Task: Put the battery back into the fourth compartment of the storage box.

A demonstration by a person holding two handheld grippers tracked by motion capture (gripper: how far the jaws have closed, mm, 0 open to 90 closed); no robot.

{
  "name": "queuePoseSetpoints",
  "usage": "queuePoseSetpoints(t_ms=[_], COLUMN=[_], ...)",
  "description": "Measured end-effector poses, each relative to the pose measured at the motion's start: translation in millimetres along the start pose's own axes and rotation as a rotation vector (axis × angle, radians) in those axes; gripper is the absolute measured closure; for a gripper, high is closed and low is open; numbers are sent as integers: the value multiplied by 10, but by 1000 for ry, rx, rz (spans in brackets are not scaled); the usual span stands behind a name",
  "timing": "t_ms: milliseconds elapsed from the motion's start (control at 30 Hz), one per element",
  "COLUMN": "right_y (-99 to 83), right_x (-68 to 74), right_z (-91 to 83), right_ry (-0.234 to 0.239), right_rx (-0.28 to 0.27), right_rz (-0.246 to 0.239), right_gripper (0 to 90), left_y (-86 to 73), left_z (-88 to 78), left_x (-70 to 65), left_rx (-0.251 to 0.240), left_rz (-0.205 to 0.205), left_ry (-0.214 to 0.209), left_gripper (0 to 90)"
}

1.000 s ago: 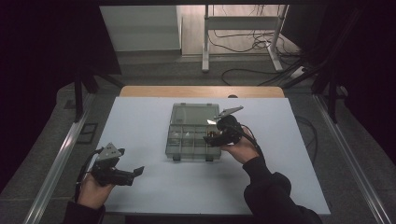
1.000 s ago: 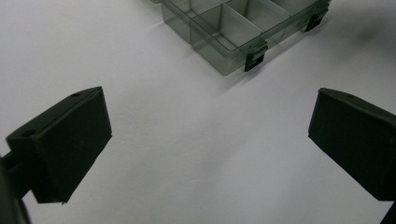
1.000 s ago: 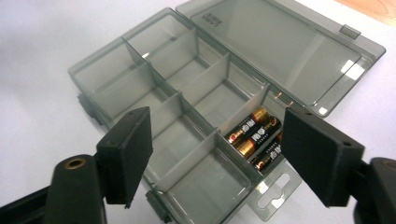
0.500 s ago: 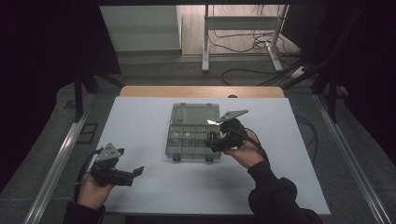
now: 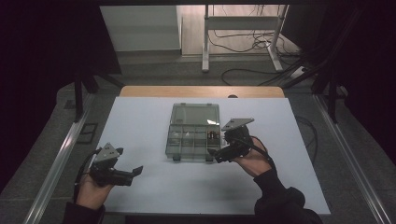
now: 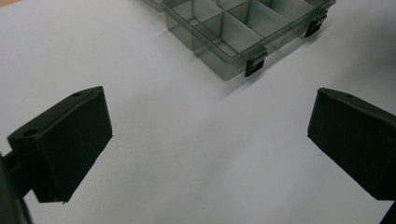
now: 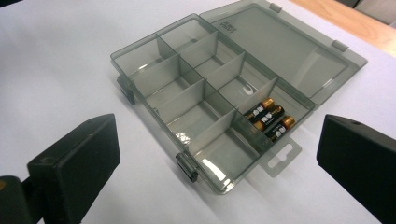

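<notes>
On the white table (image 5: 140,121) the clear organizer box (image 5: 192,135) lies lid-open at centre, three batteries (image 7: 270,120) in one end compartment; the right gripper (image 5: 218,155), just opening and empty, should back off level; the left gripper (image 5: 135,171) gapes idle

Clearance around the box (image 5: 192,135)

The box lies open mid-table (image 5: 140,116), lid flat on the far side. Bare table runs wide on its left, right and near sides. The right gripper (image 5: 219,154) stands at its near right corner; the left gripper (image 5: 135,171) is well apart.
</notes>
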State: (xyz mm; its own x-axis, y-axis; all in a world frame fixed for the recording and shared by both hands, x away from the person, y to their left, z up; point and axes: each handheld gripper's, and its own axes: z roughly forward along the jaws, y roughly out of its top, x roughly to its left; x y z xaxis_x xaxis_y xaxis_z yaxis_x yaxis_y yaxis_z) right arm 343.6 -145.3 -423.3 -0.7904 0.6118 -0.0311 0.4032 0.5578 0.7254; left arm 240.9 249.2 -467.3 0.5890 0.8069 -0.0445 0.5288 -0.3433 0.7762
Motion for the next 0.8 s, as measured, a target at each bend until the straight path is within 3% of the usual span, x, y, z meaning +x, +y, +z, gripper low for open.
queuePoseSetpoints(t_ms=[800], right_y=[-405], right_x=[9], right_z=[-358], right_ry=[-77], right_rx=[-56], right_rz=[70], right_gripper=[0], left_y=[-3], left_z=[-15], left_x=[0], left_rx=[1], left_rz=[0], left_ry=[-3], left_gripper=[1])
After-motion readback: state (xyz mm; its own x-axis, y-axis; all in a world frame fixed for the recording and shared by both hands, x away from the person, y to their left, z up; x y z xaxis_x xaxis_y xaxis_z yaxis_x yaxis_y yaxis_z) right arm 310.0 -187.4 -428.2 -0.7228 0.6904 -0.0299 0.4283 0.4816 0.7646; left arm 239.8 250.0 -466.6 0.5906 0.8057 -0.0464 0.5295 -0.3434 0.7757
